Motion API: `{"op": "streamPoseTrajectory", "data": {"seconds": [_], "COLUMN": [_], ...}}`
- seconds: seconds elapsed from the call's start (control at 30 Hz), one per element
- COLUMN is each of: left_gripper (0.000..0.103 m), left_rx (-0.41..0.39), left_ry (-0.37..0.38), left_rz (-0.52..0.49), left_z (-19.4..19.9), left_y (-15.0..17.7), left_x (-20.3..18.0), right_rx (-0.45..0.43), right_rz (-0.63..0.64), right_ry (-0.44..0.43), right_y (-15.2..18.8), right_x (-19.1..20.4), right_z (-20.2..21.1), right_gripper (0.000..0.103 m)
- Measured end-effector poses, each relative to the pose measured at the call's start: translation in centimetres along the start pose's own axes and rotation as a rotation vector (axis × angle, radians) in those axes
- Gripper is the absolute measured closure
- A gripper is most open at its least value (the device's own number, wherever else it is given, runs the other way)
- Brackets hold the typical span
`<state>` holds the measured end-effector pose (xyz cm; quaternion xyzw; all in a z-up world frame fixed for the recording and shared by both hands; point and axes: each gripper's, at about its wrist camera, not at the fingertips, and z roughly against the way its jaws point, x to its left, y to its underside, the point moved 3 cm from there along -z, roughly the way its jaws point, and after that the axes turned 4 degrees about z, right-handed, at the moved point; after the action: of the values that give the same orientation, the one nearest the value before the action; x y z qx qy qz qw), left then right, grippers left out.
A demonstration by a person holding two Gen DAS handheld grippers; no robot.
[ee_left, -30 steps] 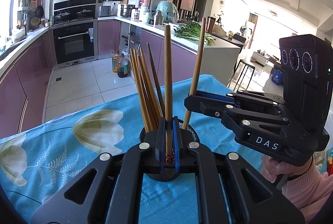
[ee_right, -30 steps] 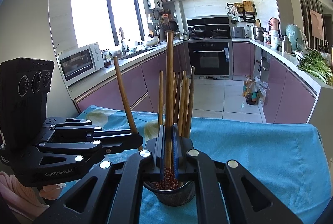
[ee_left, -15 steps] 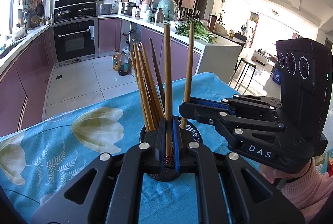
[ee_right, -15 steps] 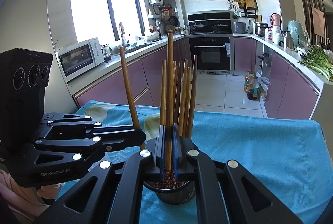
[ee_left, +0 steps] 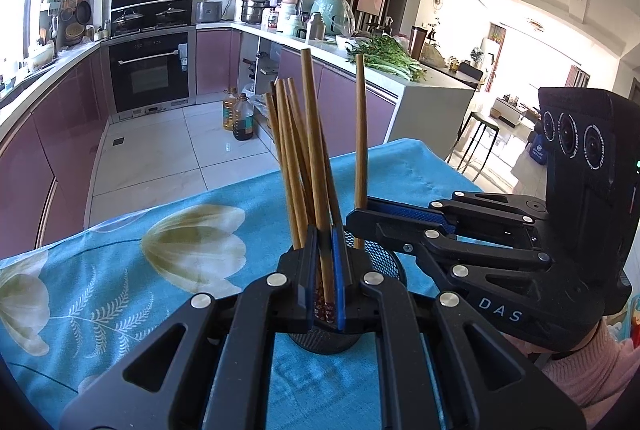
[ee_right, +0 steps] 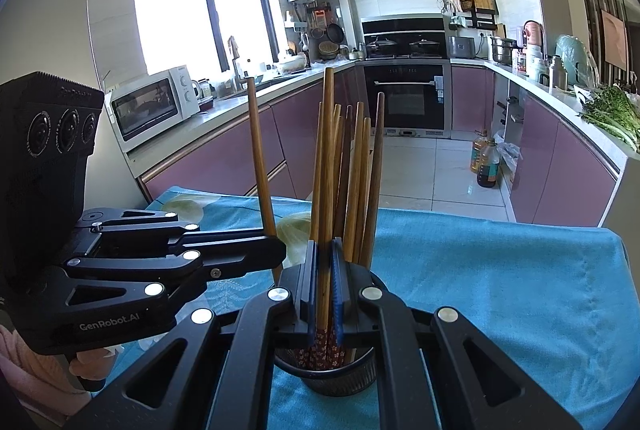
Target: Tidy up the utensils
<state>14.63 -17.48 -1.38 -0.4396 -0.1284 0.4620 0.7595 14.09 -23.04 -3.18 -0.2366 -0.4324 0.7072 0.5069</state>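
I am lowering two wooden chopsticks into the black mesh holder (ee_left: pixel 362 272), which is standing on the blue flowered cloth (ee_left: pixel 120 270) near the middle of the bench, already crowded with other chopsticks (ee_right: pixel 352 170). The left gripper (ee_left: pixel 325 270) is pinching one chopstick (ee_left: pixel 314 150) upright with its jaws closed tight on it, and the right gripper (ee_right: pixel 325 286) is gripping another chopstick (ee_right: pixel 327 158) the same way. Both tips appear to be inside the rim. I judge that next I should be easing each set of jaws apart so the sticks drop in, then lifting clear without jostling the bundle.
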Motion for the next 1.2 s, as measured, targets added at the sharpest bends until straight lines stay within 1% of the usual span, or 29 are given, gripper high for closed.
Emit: {"op": "streamPoseTrajectory", "data": {"seconds": [0.17, 0.47, 0.53, 0.67, 0.77, 0.8, 0.83, 0.87, 0.9, 0.93, 0.97, 1.0, 1.03, 1.07, 1.1, 1.13, 1.2], "left_gripper": [0.095, 0.094, 0.091, 0.089, 0.081, 0.076, 0.073, 0.067, 0.06, 0.057, 0.05, 0.042, 0.036, 0.025, 0.021, 0.019, 0.005], "left_rx": [0.02, 0.063, 0.071, 0.064, 0.045, 0.033, 0.019, 0.001, -0.014, -0.027, -0.046, -0.062, -0.073, -0.091, -0.104, -0.113, -0.138], "left_ry": [0.001, 0.007, 0.008, 0.003, -0.012, -0.019, -0.031, -0.047, -0.059, -0.071, -0.09, -0.108, -0.125, -0.148, -0.162, -0.176, -0.213], "left_rz": [0.017, 0.013, 0.022, 0.028, 0.035, 0.033, 0.034, 0.035, 0.036, 0.038, 0.039, 0.039, 0.043, 0.052, 0.058, 0.065, 0.079], "left_z": [-0.7, -2.7, -3.1, -3.2, -2.6, -2.2, -1.7, -1.1, -0.6, -0.1, 0.5, 1.1, 1.6, 2.3, 2.8, 3.3, 4.5], "left_y": [-0.3, -0.3, -0.1, 0.4, 0.8, 0.9, 1.0, 1.2, 1.3, 1.5, 1.7, 1.8, 2.0, 2.2, 2.4, 2.6, 3.1], "left_x": [0.8, 1.4, 1.6, 2.0, 2.2, 2.2, 2.3, 2.4, 2.6, 2.7, 2.9, 3.1, 3.3, 3.7, 4.0, 4.3, 4.9], "right_rx": [0.008, 0.022, 0.024, 0.026, 0.019, 0.014, 0.009, 0.001, -0.009, -0.018, -0.026, -0.032, -0.043, -0.05, -0.055, -0.06, -0.073], "right_rz": [-0.022, -0.076, -0.08, -0.088, -0.086, -0.083, -0.081, -0.08, -0.078, -0.076, -0.071, -0.067, -0.062, -0.058, -0.053, -0.048, -0.043], "right_ry": [-0.003, -0.023, -0.022, -0.019, -0.013, -0.01, -0.007, 0.0, 0.008, 0.014, 0.019, 0.025, 0.032, 0.036, 0.04, 0.047, 0.061], "right_y": [-0.1, 0.1, 0.2, 0.7, 1.0, 1.0, 1.1, 1.1, 1.2, 1.2, 1.3, 1.4, 1.5, 1.5, 1.6, 1.7, 2.0], "right_x": [-0.4, -1.2, -1.3, -1.4, -1.3, -1.2, -1.0, -0.9, -0.9, -0.8, -0.7, -0.5, -0.3, -0.1, 0.0, 0.2, 0.4], "right_z": [-0.7, -1.6, -1.7, -1.5, -1.0, -0.8, -0.6, -0.4, -0.1, 0.1, 0.4, 0.6, 0.9, 1.1, 1.3, 1.4, 1.7], "right_gripper": [0.097, 0.096, 0.096, 0.096, 0.087, 0.082, 0.074, 0.07, 0.062, 0.055, 0.052, 0.044, 0.036, 0.033, 0.028, 0.025, 0.015]}}
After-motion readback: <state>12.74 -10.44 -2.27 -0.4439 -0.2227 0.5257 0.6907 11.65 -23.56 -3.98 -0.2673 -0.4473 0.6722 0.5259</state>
